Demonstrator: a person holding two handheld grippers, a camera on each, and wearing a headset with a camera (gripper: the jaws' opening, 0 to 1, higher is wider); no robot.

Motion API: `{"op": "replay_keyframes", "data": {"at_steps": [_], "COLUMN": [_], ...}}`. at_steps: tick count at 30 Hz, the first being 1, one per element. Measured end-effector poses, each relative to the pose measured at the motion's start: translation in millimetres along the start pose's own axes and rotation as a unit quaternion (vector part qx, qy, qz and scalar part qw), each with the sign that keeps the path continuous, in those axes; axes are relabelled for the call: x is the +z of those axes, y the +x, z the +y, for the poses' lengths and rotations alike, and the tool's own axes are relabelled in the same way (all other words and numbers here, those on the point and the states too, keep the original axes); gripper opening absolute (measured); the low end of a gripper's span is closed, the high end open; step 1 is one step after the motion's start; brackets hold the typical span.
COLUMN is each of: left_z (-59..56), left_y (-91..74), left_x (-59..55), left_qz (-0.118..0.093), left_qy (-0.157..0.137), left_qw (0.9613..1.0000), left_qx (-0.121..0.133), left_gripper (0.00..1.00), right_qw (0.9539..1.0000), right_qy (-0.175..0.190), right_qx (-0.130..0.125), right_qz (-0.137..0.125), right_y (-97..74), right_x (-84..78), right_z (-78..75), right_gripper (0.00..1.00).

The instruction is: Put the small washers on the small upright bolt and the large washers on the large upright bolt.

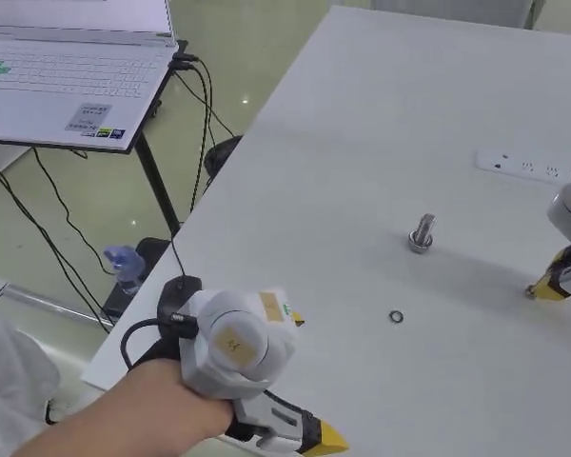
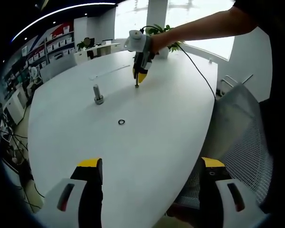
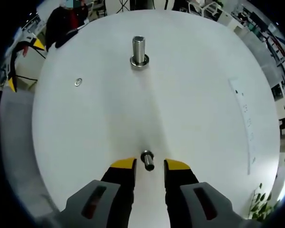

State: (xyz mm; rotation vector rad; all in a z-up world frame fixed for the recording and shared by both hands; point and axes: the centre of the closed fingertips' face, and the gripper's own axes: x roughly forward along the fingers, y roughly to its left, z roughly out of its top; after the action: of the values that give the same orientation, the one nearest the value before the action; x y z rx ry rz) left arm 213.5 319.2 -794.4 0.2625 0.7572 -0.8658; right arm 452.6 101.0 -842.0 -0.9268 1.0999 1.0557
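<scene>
Two yellow-tipped, grey-bodied two-jaw grippers work over a white tabletop (image 1: 362, 143). The left gripper (image 2: 150, 166), held in a hand (image 1: 162, 405) at the near edge, has its jaws spread wide with nothing between them. The right gripper (image 3: 149, 165) has its jaws drawn close on either side of the small silver upright bolt (image 3: 146, 159). A sliver of table shows on each side, so it is not clamped. That bolt stands on the table at the gripper's tip (image 2: 137, 84).

Well beyond it stands the large silver upright bolt (image 3: 138, 51), with a wider collar at its foot. One small silver ring washer (image 1: 396, 316) lies flat between the large bolt and the left gripper, apart from both.

Off the table, an open white laptop (image 1: 67, 67) carries stickers too small to read. A white power strip (image 1: 528, 167) lies near the far edge.
</scene>
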Motion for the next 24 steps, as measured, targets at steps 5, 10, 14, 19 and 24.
{"op": "replay_keyframes", "data": {"at_steps": [5,10,14,19,24], "left_z": [-3.6,-4.3,-4.3,-4.8,-6.8], "left_y": [-2.4,-5.8,-8.4,-10.7,-12.5], "left_x": [3.0,5.2,8.0,8.9,7.6], "left_qz": [-0.005,-0.005,-0.008,-0.01,-0.01], "left_qy": [0.001,0.004,0.01,0.011,0.013], "left_qw": [1.0,1.0,0.9999,0.9999,0.9999], "left_qx": [-0.002,0.0,0.001,0.001,-0.001], "left_gripper": [0.84,0.85,0.85,0.85,0.85], "right_qw": [0.9999,0.9997,0.9996,0.9991,0.9985], "right_qy": [-0.002,-0.007,-0.011,-0.021,-0.032], "right_qx": [-0.004,-0.007,-0.008,-0.008,-0.004], "right_qz": [-0.01,-0.021,-0.025,-0.035,-0.045], "right_y": [-9.8,-18.9,-21.7,-23.4,-23.5], "right_x": [8.8,19.7,26.5,38.2,54.6], "right_z": [0.1,2.5,5.8,11.9,23.2], "right_gripper": [0.28,0.3,0.31,0.32,0.32]}}
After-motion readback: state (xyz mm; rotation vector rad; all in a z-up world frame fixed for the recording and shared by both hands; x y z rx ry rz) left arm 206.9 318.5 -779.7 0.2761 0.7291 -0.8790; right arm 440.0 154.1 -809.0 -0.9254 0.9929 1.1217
